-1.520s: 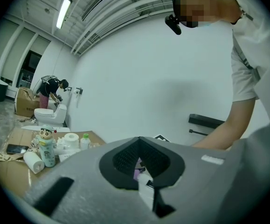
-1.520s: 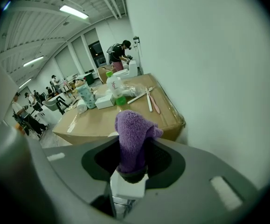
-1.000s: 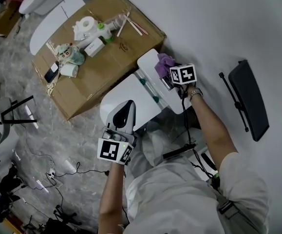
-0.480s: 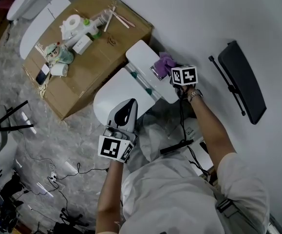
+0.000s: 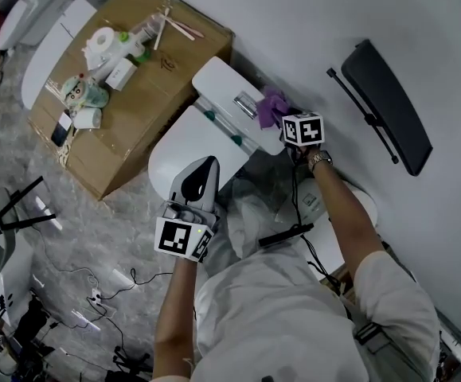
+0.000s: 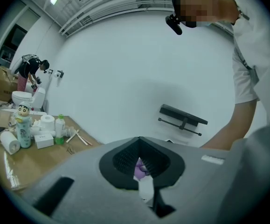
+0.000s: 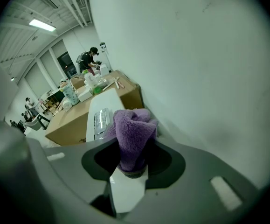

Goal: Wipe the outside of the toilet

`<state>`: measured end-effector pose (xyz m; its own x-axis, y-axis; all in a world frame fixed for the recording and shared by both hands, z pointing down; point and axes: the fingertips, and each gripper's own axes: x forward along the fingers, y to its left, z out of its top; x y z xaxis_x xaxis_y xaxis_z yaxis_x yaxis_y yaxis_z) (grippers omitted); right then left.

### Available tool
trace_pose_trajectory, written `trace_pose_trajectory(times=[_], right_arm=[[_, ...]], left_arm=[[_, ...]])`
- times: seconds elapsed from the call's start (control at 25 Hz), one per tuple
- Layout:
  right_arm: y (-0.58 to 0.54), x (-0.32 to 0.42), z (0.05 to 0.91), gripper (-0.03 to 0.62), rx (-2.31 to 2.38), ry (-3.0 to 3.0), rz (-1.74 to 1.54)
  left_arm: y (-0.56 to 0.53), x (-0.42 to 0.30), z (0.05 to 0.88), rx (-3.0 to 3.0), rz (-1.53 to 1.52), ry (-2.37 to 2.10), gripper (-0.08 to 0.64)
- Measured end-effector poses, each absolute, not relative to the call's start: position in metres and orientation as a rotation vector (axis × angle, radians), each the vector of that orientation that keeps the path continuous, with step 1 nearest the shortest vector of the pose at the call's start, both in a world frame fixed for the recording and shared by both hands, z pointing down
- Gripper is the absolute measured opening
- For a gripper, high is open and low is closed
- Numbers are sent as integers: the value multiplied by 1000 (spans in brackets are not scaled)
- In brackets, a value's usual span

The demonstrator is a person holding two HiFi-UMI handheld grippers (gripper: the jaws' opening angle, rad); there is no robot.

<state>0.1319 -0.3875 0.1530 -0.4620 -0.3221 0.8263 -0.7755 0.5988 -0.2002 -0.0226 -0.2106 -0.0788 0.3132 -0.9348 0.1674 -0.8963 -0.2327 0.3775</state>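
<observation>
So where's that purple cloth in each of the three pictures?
Head view: purple cloth upper centre, held by the right gripper on the toilet tank.
Left gripper view: small purple patch, low centre.
Right gripper view: centre, clamped in the gripper.
Shared landmark: the cardboard box.

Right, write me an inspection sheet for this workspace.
Surface: white toilet, lid closed; tank lid bare but for chrome flush button.
Job's things: purple cloth at tank lid's end by the wall.
Clutter: cardboard box beside toilet carrying toilet roll, green-capped bottle, phone.
Grippers: right gripper shut on purple cloth; left gripper shut, empty, over the toilet.
Cables: black cable trailing from right gripper; loose cables on floor.
Surroundings: black wall rack, another toilet, person behind.
</observation>
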Motion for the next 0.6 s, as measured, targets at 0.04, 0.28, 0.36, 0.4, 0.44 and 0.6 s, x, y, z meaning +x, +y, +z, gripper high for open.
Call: trace_pose_trajectory(times=[0.04,0.28,0.36,0.4,0.44,0.6], right_arm=[[-383,138,153,145,885,-2044,746],[-353,162,155,143,915,-2021,685],[-343,166,156,143,911,-2009,656],[-338,168,156,141,916,-2002,654],[-333,170,157,141,922,-1994,660],[-316,177,158,138,959,-1949,726]], left_arm=[[-209,-21,-79,2188,-133,-1619,6],[-204,-10,-80,2228,-143,-1555,6],[-201,-8,-80,2242,-141,-1534,5],[-198,-6,-81,2248,-140,-1523,6],[-196,-5,-81,2253,-138,-1513,6],[-188,-3,-81,2274,-137,-1482,6]])
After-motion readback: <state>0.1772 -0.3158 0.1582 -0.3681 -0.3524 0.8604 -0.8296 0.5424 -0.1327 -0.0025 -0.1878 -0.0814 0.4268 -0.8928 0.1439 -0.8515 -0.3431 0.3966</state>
